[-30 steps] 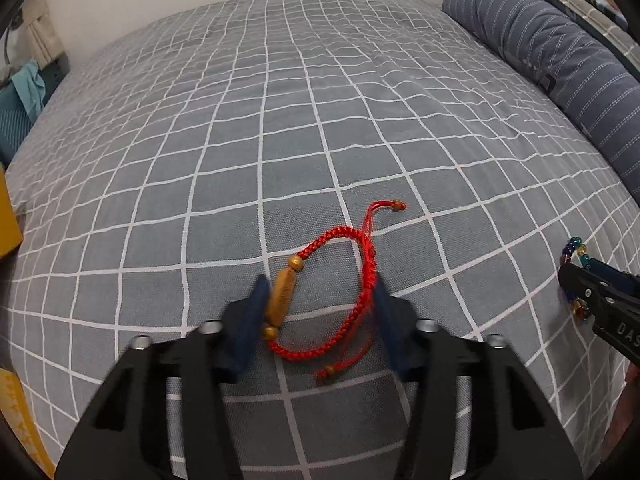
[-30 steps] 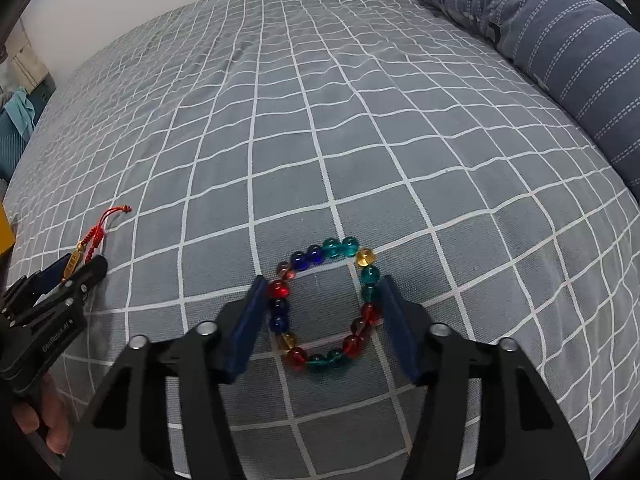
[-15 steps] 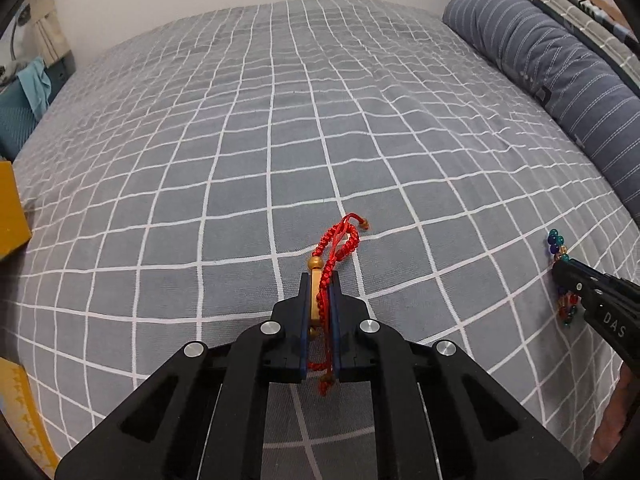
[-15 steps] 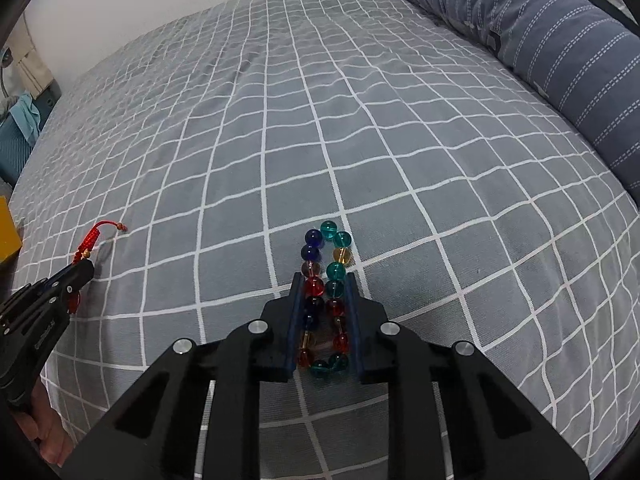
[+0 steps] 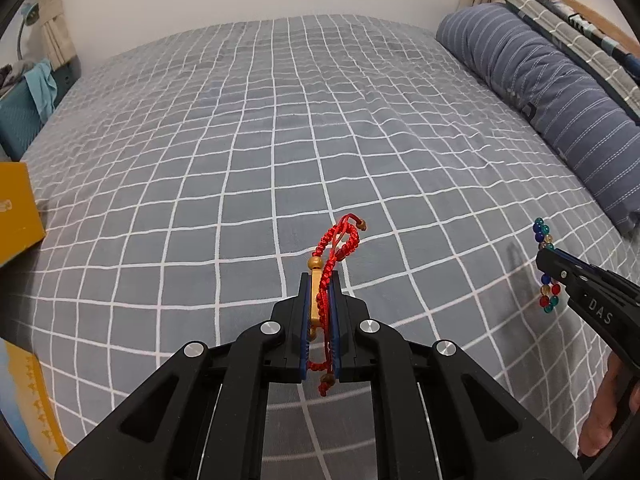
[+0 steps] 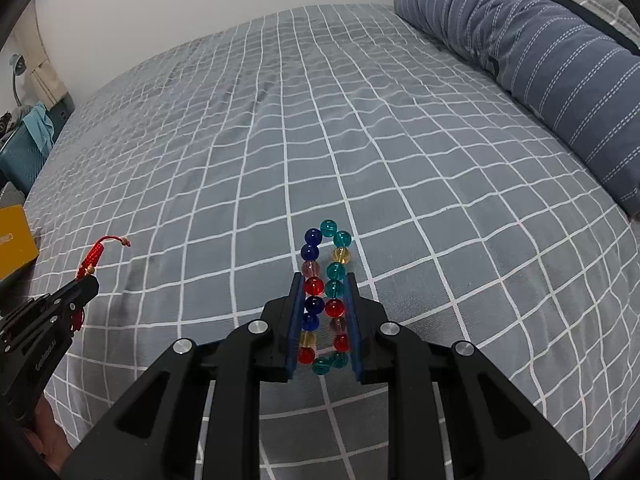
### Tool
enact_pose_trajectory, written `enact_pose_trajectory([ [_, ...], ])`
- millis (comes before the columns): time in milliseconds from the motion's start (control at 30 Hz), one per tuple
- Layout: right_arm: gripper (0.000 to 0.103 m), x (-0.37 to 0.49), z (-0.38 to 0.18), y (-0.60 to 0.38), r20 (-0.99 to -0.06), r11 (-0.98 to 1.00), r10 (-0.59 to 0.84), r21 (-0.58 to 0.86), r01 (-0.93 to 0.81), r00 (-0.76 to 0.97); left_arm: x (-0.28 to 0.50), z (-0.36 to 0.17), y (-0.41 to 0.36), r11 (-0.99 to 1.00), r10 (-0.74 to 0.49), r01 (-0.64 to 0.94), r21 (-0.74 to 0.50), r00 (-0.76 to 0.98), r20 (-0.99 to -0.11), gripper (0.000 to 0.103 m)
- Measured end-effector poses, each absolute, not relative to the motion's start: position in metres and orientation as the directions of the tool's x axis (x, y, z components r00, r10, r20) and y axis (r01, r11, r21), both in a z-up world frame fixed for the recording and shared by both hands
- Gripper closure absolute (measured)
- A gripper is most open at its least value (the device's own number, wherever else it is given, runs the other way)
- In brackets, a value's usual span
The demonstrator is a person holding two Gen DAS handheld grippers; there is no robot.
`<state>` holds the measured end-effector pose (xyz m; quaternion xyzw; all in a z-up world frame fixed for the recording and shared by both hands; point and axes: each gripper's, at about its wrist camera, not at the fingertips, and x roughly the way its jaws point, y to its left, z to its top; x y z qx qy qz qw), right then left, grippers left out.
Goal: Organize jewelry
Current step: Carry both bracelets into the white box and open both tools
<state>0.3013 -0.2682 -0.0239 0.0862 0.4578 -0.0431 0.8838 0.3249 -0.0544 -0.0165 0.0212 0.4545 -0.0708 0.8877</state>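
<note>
My left gripper (image 5: 320,280) is shut on a red braided cord bracelet (image 5: 340,240) with a tan wooden bar bead, squeezed flat between the blue pads and lifted just off the bed. Its loop and knotted ends stick out past the fingertips. My right gripper (image 6: 323,280) is shut on a bracelet of coloured glass beads (image 6: 326,276), pressed into two rows between its pads and also raised. In the left wrist view, the right gripper (image 5: 546,258) shows at the right edge with the bead bracelet (image 5: 544,236). The right wrist view has the left gripper (image 6: 90,280) and the red bracelet (image 6: 96,254) at its left.
Both hands work over a bed (image 5: 280,140) with a grey checked cover. A blue striped pillow (image 5: 560,92) lies along the right side. A yellow box (image 5: 16,216) sits at the left edge, with a teal container (image 5: 20,120) and cloth behind it.
Both grippers closed from open around bracelets lying flat on the bed, pinching each loop flat. Both then rose a little, lifting the bracelets off the cover.
</note>
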Motion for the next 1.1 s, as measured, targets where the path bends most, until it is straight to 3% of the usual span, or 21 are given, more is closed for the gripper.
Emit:
enact_pose_trajectory([
  [1100, 0.084, 0.223, 0.064, -0.177, -0.747, 0.997, 0.026, 0.066, 0.035, 0.664, 0.232, 0.085, 0.011, 0.995, -0.085, 0.091, -0.030, 0.676, -0.732, 0.096],
])
